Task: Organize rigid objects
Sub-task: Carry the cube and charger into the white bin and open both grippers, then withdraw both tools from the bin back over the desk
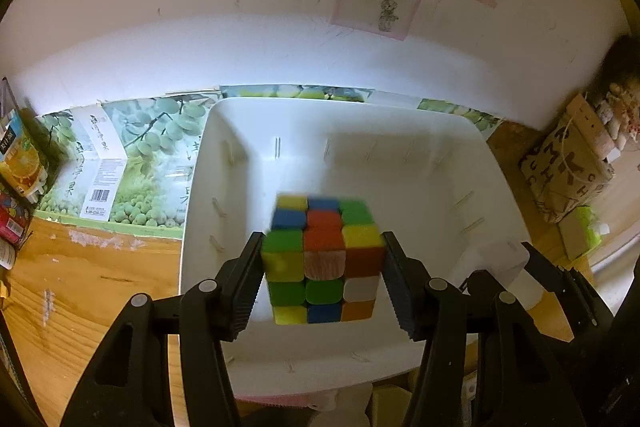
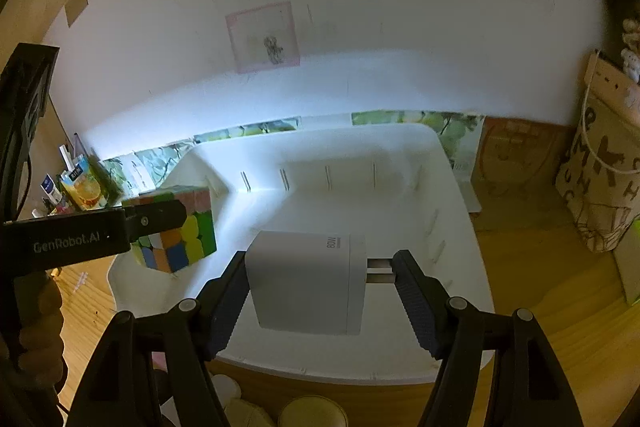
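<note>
I have both tools angled down over the white plastic bin [image 1: 200, 187] on the wooden bench [image 1: 92, 279]. My left hand-held gripper [image 1: 324, 275] clamps a scrambled Rubik's cube [image 1: 324, 255] between its pads, above the bin's interior. My right hand-held gripper [image 2: 320, 291] grasps a white charger block [image 2: 304, 279], prongs against the right pad, also over the bin.

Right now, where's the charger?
In the right wrist view the charger sits clamped in the right tongs above the white bin, with the cube in the left tongs to its left.
</note>
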Demonstrator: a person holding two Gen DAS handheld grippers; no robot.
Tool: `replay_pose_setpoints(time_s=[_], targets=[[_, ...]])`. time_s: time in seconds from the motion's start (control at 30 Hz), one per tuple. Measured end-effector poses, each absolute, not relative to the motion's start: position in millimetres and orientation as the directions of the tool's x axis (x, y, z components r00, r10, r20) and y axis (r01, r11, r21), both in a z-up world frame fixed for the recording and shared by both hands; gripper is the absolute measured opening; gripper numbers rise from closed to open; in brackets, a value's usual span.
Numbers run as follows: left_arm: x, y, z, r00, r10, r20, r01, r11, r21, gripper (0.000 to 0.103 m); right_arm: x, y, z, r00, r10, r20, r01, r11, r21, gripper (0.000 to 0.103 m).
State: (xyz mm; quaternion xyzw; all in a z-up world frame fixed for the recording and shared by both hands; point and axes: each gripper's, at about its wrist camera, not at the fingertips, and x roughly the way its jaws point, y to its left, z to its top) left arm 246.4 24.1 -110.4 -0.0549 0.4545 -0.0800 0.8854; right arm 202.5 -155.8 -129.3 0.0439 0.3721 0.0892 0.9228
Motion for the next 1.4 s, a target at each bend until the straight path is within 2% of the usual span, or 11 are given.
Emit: replay_pose_setpoints(time_s=[0.03, 0.1, 0.13, 0.2, 0.27, 0.53, 0.97, 1.07, 1.2, 1.4], targets=[[246, 25, -109, 0.580, -0.193, -0.792, 0.091, 0.981, -0.172, 0.061, 203, -156, -131, 0.703, 0.196, -0.684, -0.130, 0.980, 0.148, 0.072], [247, 26, -105, 0.594, -0.192, -0.781, 0.086, 0.981, -0.176, 0.073, 205, -158, -134, 0.691, 0.193, -0.696, -0.123, 0.981, 0.150, 0.072], [246, 27, -103, 0.597, -0.192, -0.779, 0.084, 0.980, -0.178, 0.075, 205, -159, -135, 0.687, 0.191, -0.701, -0.118, 0.981, 0.152, 0.073], [245, 28, -100, 0.603, -0.189, -0.775, 0.077, 0.981, -0.179, 0.076, 203, -162, -132, 0.702, 0.192, -0.686, -0.111, 0.981, 0.161, 0.074], [244, 29, -96, 0.608, -0.175, -0.775, 0.067, 0.983, -0.169, 0.076, 198, -161, -126, 0.724, 0.194, -0.662, -0.116, 0.980, 0.160, 0.082], [219, 36, -63, 0.674, -0.145, -0.724, 0.043, 0.987, -0.158, 0.077, 176, -158, -96, 0.771, 0.175, -0.612, -0.122, 0.984, 0.128, 0.082], [134, 55, 3, 0.811, -0.202, -0.549, 0.120, 0.976, -0.182, 0.087, 94, -169, -31, 0.885, 0.065, -0.461, -0.027, 0.996, 0.088, 0.082], [113, 57, 15, 0.832, -0.213, -0.513, 0.150, 0.975, -0.162, 0.094, 74, -173, -22, 0.901, 0.035, -0.432, 0.009, 0.995, 0.100, 0.083], [82, 61, 22, 0.852, -0.229, -0.470, 0.187, 0.973, -0.135, 0.097, 43, -174, -17, 0.912, -0.011, -0.410, 0.063, 0.991, 0.114, 0.083], [51, 69, 14, 0.840, -0.262, -0.476, 0.224, 0.965, -0.135, 0.097, 2, -170, -23, 0.904, -0.063, -0.424, 0.124, 0.985, 0.118, 0.083]])
